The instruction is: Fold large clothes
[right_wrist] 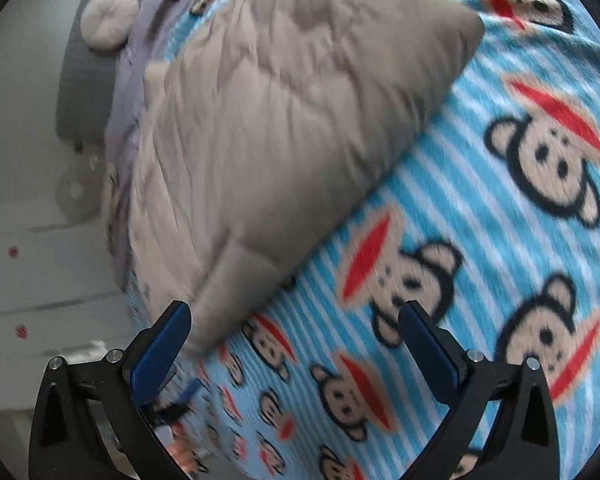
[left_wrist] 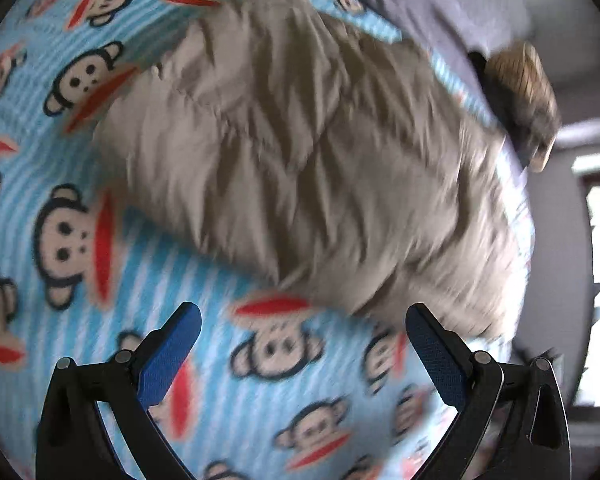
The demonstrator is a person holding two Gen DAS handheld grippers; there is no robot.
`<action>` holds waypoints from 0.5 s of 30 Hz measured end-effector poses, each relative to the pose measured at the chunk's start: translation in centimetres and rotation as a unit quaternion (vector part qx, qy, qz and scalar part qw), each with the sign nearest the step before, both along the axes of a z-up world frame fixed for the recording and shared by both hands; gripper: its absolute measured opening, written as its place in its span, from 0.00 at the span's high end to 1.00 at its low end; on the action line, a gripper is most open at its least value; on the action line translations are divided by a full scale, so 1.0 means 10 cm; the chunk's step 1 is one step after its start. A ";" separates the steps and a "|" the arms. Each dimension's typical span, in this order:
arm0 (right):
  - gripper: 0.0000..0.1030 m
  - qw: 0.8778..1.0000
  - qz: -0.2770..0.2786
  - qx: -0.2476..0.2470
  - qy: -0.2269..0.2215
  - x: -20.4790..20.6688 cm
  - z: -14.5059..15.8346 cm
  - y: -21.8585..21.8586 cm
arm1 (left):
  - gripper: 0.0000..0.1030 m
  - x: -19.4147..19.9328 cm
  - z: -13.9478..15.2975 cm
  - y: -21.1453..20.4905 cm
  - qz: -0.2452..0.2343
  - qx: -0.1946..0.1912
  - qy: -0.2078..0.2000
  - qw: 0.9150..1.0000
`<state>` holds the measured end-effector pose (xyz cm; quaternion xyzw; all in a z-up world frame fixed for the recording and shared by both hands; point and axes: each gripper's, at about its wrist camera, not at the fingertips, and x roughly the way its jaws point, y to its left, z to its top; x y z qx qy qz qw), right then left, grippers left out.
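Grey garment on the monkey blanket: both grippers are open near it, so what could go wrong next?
1. The garment is puffy, so a pinch may catch only its top layer.
2. The right gripper hangs over the blanket beside the garment's corner and might grab blanket too.
3. The garment reaches the bed edge and could slide off if tugged.

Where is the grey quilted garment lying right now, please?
The grey quilted garment lies folded on the monkey-print blanket, ahead of both open grippers; in the right wrist view it runs along the blanket's left edge.
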<state>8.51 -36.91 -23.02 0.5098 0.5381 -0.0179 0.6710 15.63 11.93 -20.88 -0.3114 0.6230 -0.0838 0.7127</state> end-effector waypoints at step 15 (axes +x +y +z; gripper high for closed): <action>0.00 0.990 -0.042 0.114 -0.072 0.64 -0.50 -0.05 | 0.00 0.60 -0.52 0.13 0.063 -0.078 -0.043 0.994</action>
